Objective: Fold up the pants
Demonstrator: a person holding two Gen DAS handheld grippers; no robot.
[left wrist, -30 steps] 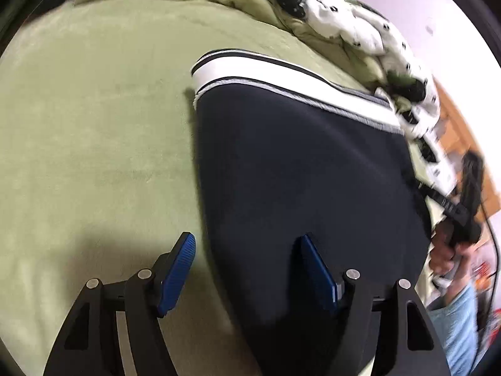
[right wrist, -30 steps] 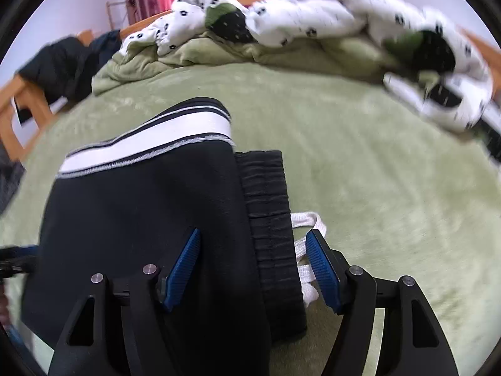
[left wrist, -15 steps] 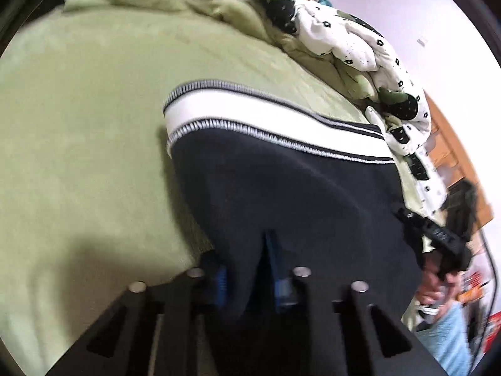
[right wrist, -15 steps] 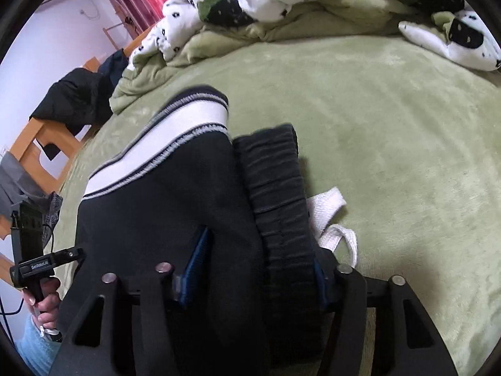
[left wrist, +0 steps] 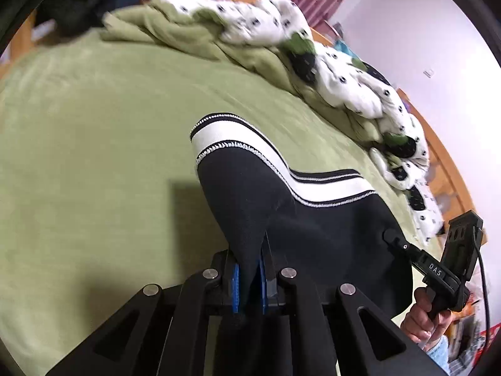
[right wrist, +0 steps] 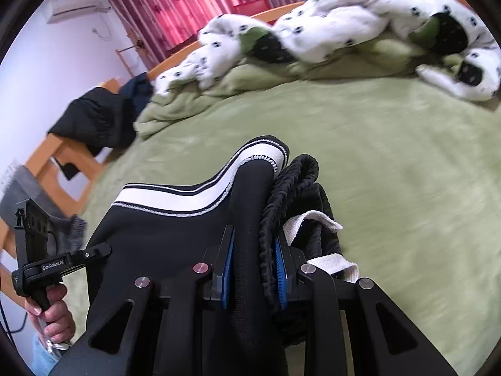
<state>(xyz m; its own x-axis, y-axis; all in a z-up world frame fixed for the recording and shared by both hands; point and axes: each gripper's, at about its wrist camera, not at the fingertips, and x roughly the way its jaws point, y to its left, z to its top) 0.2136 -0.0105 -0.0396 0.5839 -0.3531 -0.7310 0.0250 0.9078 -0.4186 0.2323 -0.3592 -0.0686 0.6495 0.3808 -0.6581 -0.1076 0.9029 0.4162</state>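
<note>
Over the green bed, pants hang lifted: left gripper clenched on one folded edge, right gripper closing on waistband side w/ fabric btwn pads; mid-fold, next probably carry both ends fwd evenly.

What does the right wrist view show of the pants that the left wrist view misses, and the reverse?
Right wrist only: the black ribbed elastic waistband and white drawstring bunched at the right gripper, whose jaws are closing on the fabric.

Left wrist only: the left gripper shut on a plain pinched fold.

Both: the black pants with white striped band over the green fleece bedcover, spotted white duvet behind.
</note>
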